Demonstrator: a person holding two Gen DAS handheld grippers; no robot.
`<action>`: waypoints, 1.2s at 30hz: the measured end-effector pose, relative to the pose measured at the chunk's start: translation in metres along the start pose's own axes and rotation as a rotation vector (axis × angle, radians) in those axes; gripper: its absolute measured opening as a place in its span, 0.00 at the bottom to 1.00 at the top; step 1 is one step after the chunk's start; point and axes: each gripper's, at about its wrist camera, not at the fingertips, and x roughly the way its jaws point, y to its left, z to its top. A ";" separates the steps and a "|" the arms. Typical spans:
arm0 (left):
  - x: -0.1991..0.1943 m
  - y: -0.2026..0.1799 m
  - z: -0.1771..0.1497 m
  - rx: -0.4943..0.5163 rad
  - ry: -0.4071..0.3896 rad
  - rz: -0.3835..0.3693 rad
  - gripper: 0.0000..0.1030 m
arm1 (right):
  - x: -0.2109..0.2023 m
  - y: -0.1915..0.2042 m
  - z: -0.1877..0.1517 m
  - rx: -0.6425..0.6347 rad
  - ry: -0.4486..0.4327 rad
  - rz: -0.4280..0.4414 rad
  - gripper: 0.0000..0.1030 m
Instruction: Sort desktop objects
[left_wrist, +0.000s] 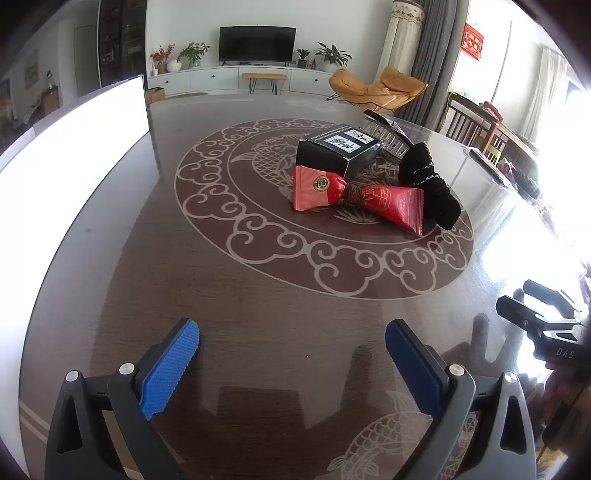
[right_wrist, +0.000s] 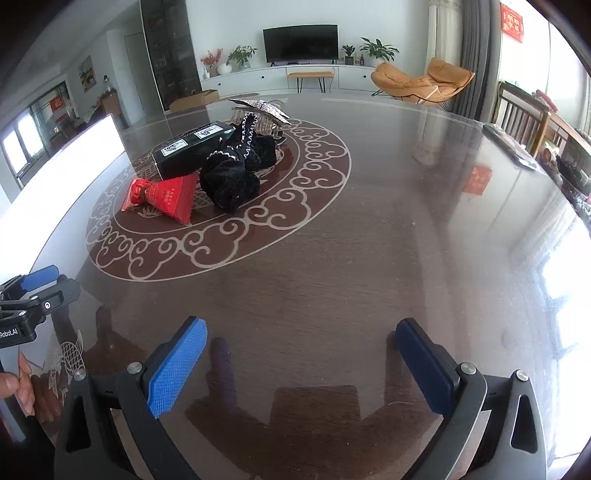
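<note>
In the left wrist view the left gripper (left_wrist: 291, 354) hangs wide open and empty over the counter (left_wrist: 258, 302), the red packet (left_wrist: 354, 199), black box (left_wrist: 332, 155) and black cloth (left_wrist: 428, 181) heaped ahead (all touching). In the right wrist view the right gripper (right_wrist: 301, 358) gapes empty too, the heap up-left.

black gripper (left_wrist: 291, 350), blue ribbed pads (left_wrist: 168, 369), silver screws

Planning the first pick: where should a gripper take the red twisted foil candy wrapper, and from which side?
Grip the red twisted foil candy wrapper at its narrow dark twisted waist, from above on the near side. The glossy black cardboard box crowds its far side and the black velvet scrunchie its right end.
</note>
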 end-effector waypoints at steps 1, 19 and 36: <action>0.000 -0.001 0.000 0.003 0.001 0.004 1.00 | 0.000 0.001 0.000 -0.001 0.000 -0.004 0.99; 0.007 -0.012 0.001 0.059 0.031 0.082 1.00 | 0.004 0.014 -0.002 -0.052 0.018 -0.033 1.00; 0.007 -0.009 0.000 0.050 0.026 0.073 1.00 | 0.003 0.013 -0.002 -0.053 0.019 -0.032 1.00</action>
